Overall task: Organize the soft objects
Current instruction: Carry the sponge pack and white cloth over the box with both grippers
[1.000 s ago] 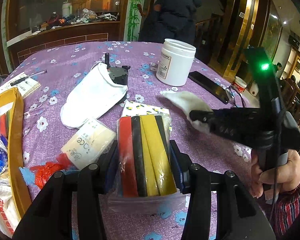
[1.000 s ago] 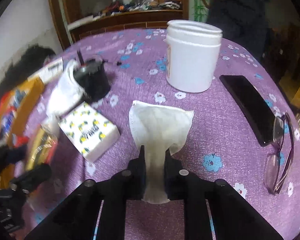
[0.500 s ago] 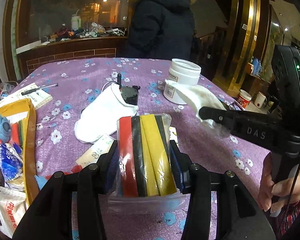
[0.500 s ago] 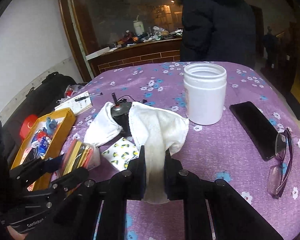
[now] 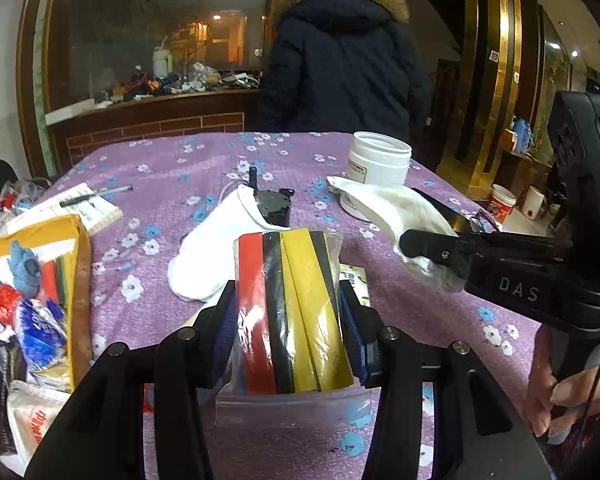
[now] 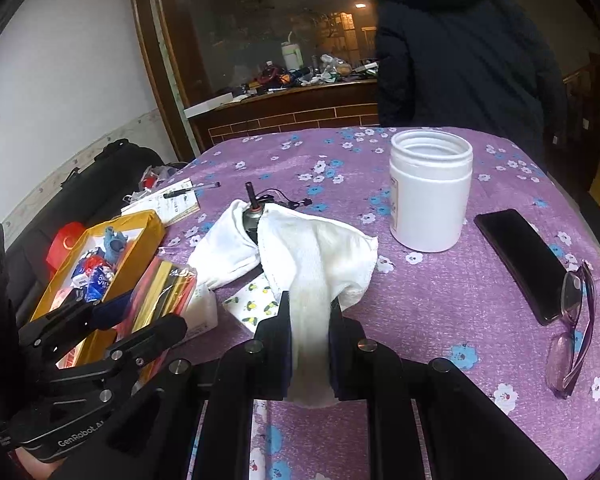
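Note:
My left gripper point(image 5: 288, 308) is shut on a clear bag of red, black and yellow strips point(image 5: 292, 312), held above the purple flowered tablecloth point(image 5: 172, 168). The same bag point(image 6: 160, 300) and left gripper point(image 6: 112, 320) show at lower left in the right wrist view. My right gripper point(image 6: 310, 316) is shut on a white cloth point(image 6: 320, 256) that hangs lifted off the table; in the left wrist view this cloth point(image 5: 396, 208) droops from the right gripper point(image 5: 428, 252). A second white cloth point(image 5: 216, 240) lies around a black motor point(image 5: 274, 206).
A yellow box point(image 6: 100, 264) full of small packets stands at the left. A white jar point(image 6: 430, 192), a black phone point(image 6: 520, 260) and glasses point(image 6: 572, 328) are on the right. A lemon-print tissue pack point(image 6: 252, 300), notepad with pen point(image 5: 84, 204) and a person in a dark coat point(image 5: 340, 60) are nearby.
The right gripper has lifted the white cloth off the table. Both views have tilted up, showing more of the room. The left gripper still holds the bag of strips.

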The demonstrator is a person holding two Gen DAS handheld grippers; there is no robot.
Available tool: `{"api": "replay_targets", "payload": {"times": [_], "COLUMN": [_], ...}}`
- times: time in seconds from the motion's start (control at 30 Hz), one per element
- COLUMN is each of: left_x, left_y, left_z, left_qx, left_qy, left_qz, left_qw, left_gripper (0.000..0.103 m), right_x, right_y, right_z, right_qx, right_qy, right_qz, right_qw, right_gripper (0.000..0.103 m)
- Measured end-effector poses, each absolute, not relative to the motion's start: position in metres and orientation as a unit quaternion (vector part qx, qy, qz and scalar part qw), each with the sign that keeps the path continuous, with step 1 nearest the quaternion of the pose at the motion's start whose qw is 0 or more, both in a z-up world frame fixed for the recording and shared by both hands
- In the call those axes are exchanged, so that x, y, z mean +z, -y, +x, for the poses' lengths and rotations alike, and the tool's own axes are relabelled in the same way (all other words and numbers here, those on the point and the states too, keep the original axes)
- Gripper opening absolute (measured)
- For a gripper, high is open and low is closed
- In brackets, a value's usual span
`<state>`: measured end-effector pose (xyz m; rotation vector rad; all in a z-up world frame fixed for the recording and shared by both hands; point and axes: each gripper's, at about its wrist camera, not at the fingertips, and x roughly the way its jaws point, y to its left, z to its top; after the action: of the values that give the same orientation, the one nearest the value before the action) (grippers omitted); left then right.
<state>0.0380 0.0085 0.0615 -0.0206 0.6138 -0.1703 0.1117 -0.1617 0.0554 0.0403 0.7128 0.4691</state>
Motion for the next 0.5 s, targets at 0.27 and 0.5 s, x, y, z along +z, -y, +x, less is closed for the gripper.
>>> {"api": "replay_targets", "payload": {"times": [0.27,0.5], "left_x": [0.0632,0.0674], "left_y": [-0.0096,-0.0099], "left_z": [0.0365,0.0316], "left_qx": [-0.045,-0.013], "left_qy": [-0.283,-0.259], "left_qz": [0.012,0.038], "left_qw": [0.958,0.965], "left_gripper": [0.045,0.045], "right_x": [0.0574,0.06], "right_y": [0.1574,0.1561], "right_z": [0.1071,0.1042], "right_qx": [0.238,0.243], "right_qy": [-0.338,-0.326], "right_qz": [0.019,0.019], "right_qw": [0.91,0.913], "right_gripper": [0.015,0.015]}}
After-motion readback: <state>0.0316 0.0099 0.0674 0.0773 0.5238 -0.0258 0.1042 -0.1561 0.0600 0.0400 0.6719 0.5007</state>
